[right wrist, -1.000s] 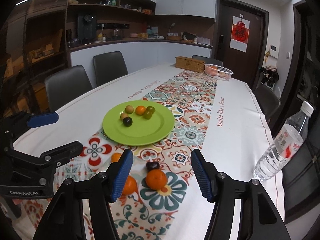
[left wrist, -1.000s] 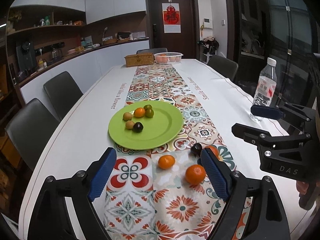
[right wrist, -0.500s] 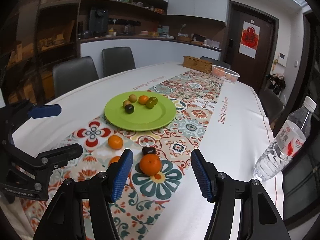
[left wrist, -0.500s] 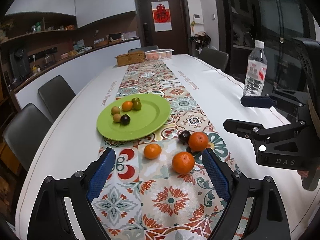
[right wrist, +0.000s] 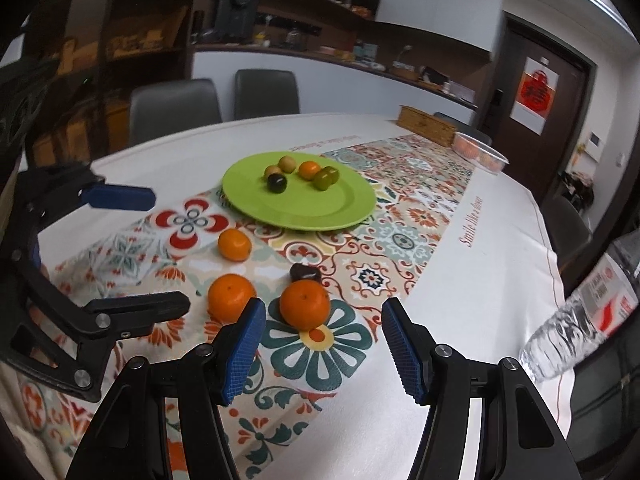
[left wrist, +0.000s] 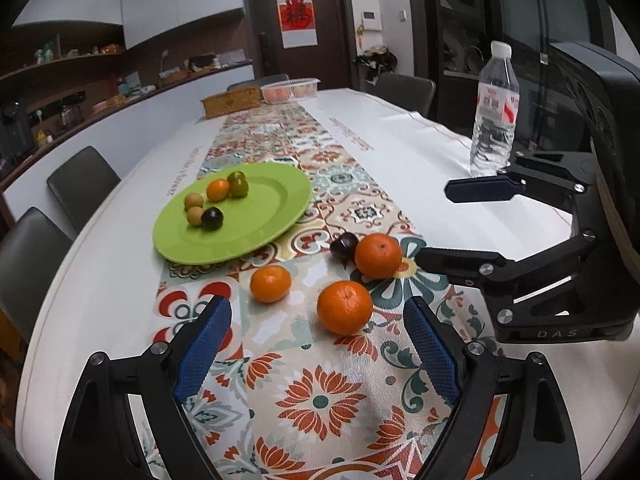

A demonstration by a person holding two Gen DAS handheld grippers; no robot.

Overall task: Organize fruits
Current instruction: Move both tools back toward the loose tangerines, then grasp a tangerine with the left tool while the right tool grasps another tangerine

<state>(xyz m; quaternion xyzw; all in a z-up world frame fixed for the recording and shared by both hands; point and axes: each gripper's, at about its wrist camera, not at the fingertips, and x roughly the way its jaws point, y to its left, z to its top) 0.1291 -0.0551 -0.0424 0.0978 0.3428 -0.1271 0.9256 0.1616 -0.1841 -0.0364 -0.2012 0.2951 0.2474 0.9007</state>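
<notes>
**Two open claws closing in on loose oranges below the plate**

The table (left wrist: 404,128) fills both views, with a patterned runner (left wrist: 320,400) down its middle. The green plate (left wrist: 276,200) sits at centre left of the left wrist view and already carries five small fruits in its upper left part. A water bottle (left wrist: 494,108) stands at upper right, well apart from the fruit.

Below the plate, on the runner, lie three oranges and one dark fruit (left wrist: 344,245). The left gripper (left wrist: 316,350), at the bottom of its own view, stands wide and empty, with the nearest orange (left wrist: 345,307) just beyond its fingertips. The right gripper (right wrist: 323,346) is open at a medium width and also empty; the right-hand orange (right wrist: 305,309) sits just ahead of its gap, touching or nearly touching the dark fruit behind it. The small orange (left wrist: 271,283) lies closest to the plate.

The step in hand looks like a pick. To do it well, each claw should centre its orange between the pads before closing, squeeze gently so the round fruit does not roll away, and lift clear. The right claw should avoid nudging the dark fruit, and the two grippers, near each other, should keep apart.
</notes>
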